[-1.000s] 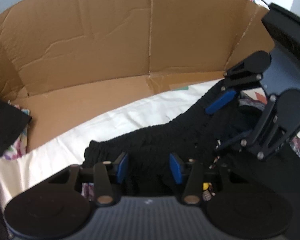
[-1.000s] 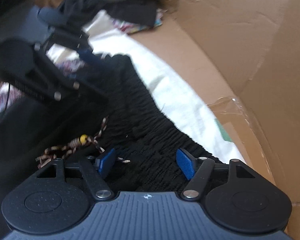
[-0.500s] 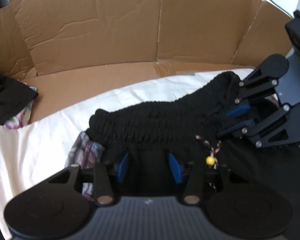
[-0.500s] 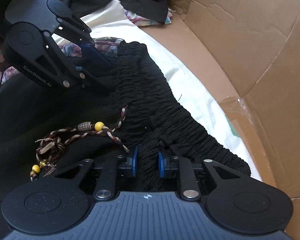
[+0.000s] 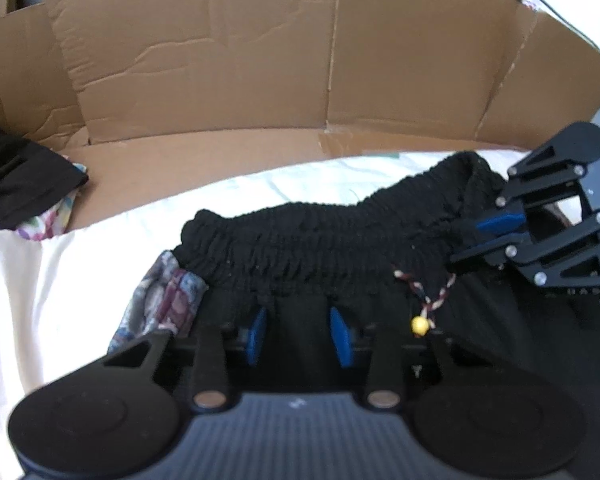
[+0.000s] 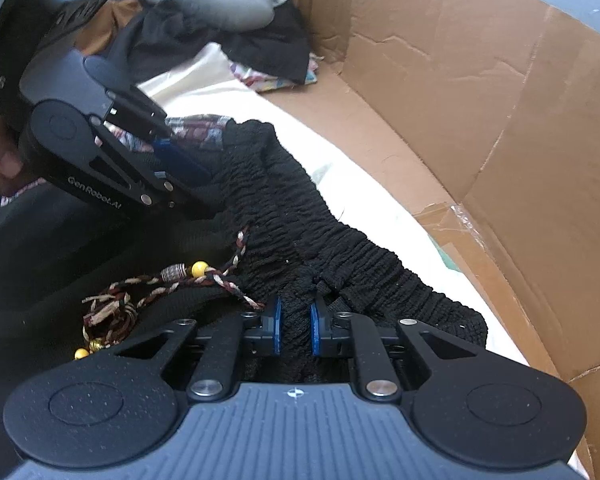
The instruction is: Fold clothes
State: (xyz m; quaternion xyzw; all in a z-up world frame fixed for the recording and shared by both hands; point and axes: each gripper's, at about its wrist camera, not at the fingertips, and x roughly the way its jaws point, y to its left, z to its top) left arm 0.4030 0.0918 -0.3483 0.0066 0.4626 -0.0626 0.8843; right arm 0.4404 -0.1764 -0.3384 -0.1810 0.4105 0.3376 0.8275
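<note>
Your left wrist camera sits close behind its own tongs [image 5: 296, 336], looking steeply down toward the cardboard wall [image 5: 260, 60] straight ahead. Your right wrist camera looks down along its tongs [image 6: 294, 330] the same way, with that cardboard running off to its right. Both views share the black garment's gathered waistband [image 5: 320, 232] and the beaded cord [image 5: 424, 308] — each also catches the other tongs.

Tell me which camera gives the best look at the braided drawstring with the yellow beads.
The right wrist view: the braided drawstring lies loose across the black garment, showing beads and frayed tassel ends just left of the right gripper. The left wrist view catches only a short loop and one yellow bead.
</note>
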